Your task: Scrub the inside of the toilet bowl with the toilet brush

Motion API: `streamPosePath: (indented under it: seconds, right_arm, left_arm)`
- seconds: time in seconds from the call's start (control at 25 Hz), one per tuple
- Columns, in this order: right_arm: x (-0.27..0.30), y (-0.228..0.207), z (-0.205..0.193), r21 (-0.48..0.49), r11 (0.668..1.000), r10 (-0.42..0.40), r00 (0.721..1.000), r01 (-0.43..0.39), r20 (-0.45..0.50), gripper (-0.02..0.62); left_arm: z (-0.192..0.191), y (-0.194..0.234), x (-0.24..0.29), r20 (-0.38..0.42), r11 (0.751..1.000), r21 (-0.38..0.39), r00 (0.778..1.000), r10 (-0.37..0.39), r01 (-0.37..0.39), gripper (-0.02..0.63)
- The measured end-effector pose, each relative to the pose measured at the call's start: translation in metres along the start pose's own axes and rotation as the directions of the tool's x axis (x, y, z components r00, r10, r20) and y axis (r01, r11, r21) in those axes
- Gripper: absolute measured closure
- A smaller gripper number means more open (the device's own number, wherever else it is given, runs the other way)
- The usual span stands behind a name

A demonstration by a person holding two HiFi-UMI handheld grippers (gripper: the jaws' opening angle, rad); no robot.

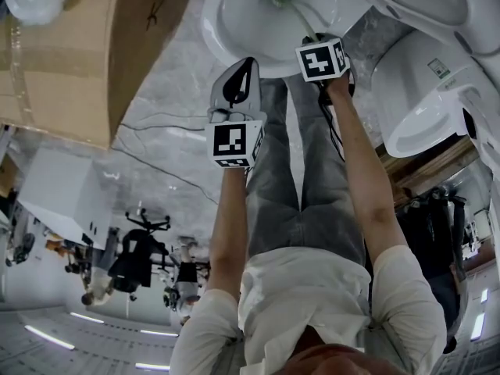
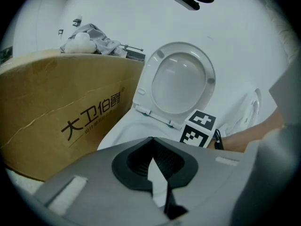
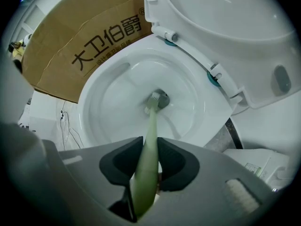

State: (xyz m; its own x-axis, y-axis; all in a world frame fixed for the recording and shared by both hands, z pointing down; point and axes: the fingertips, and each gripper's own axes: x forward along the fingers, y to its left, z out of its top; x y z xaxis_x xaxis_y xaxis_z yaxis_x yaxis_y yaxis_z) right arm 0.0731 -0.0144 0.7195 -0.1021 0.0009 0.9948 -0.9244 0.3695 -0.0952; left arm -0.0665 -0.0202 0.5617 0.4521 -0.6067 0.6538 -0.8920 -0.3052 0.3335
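The white toilet bowl (image 3: 108, 102) stands open, its lid (image 3: 225, 32) raised. My right gripper (image 3: 149, 147) is shut on the pale green handle of the toilet brush (image 3: 146, 168). The brush head (image 3: 155, 100) sits down at the drain in the bottom of the bowl. In the head view the right gripper (image 1: 311, 44) is at the bowl's rim (image 1: 234, 45), and the brush handle (image 1: 301, 18) runs into the bowl. My left gripper (image 1: 244, 73) hangs beside the bowl, shut with nothing in it. The left gripper (image 2: 153, 145) faces the raised lid (image 2: 181, 79).
A large brown cardboard box (image 3: 89, 41) with printed characters stands close against the toilet's left side (image 2: 61, 121). A second white fixture (image 1: 422, 108) sits to the right. Thin cables (image 1: 156, 123) lie on the marble floor. The person's legs (image 1: 297, 162) stand before the bowl.
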Motion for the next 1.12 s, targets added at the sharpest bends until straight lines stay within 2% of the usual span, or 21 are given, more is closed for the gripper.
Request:
streamPosePath:
  seconds: [0.32,0.48,0.68,0.88,1.0,1.12]
  right_arm:
    - [-0.019,0.024,-0.03,-0.017,0.999,0.035,0.999,-0.035,-0.011,0.495]
    - [-0.036,0.032,-0.037,-0.009,0.999,0.051,0.998,-0.05,0.026,0.499]
    - [-0.067,0.04,-0.041,0.013,0.998,0.064,0.993,-0.065,0.102,0.5]
    - [-0.121,0.045,-0.042,0.014,0.997,0.067,0.977,-0.072,0.204,0.5]
    - [-0.162,0.046,-0.035,-0.001,0.998,0.067,0.956,-0.07,0.285,0.5]
    - [-0.21,0.046,-0.029,-0.018,0.998,0.064,0.924,-0.062,0.378,0.5]
  left_arm:
    - [-0.003,-0.008,-0.015,0.013,1.0,0.003,1.0,-0.002,0.002,0.588]
    - [-0.005,-0.014,-0.028,0.016,1.0,0.006,1.0,-0.002,0.002,0.588]
    - [0.003,-0.02,-0.045,0.033,1.0,0.024,0.999,-0.005,0.004,0.588]
    - [0.028,-0.027,-0.068,0.064,0.999,0.05,0.998,-0.011,0.008,0.588]
    - [0.047,-0.031,-0.084,0.085,0.998,0.067,0.996,-0.02,0.015,0.588]
    - [0.069,-0.039,-0.102,0.107,0.996,0.087,0.994,-0.037,0.027,0.588]
